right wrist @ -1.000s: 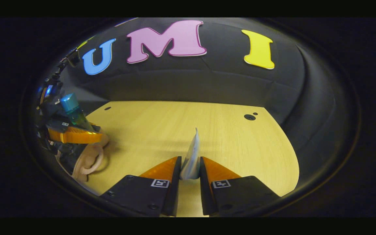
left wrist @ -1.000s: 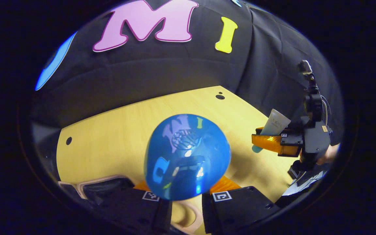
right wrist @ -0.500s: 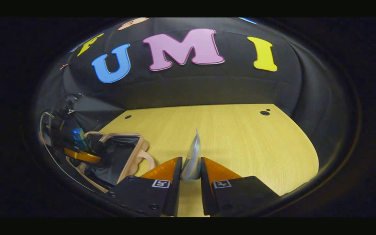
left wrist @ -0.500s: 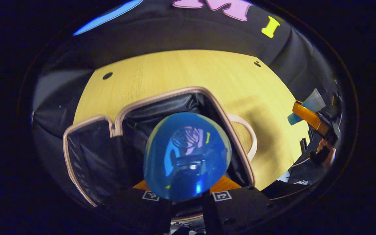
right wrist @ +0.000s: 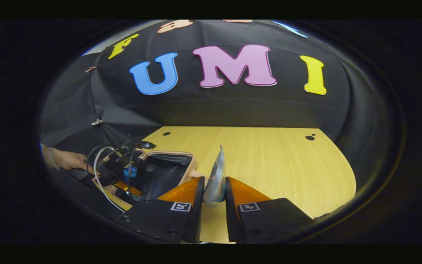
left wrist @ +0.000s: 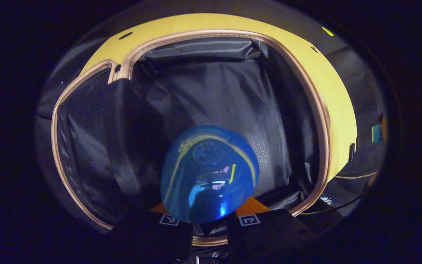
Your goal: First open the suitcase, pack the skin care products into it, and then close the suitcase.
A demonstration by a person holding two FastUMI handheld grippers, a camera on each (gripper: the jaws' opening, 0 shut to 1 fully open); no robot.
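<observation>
The open suitcase (left wrist: 211,95) lies at the table's (right wrist: 269,161) left edge. The left gripper (left wrist: 209,216), fingers closed on a blue-capped bottle (left wrist: 209,174), points cap-first into the dark lining. Well right, the right gripper (right wrist: 214,200) pinches a tube (right wrist: 216,179) over bare table.

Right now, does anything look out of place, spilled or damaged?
Nothing stands out. The open black-lined suitcase with tan trim lies on the wooden table; the left hand-held gripper holds a blue-capped bottle over it, the right hand-held gripper a pale tube.
</observation>
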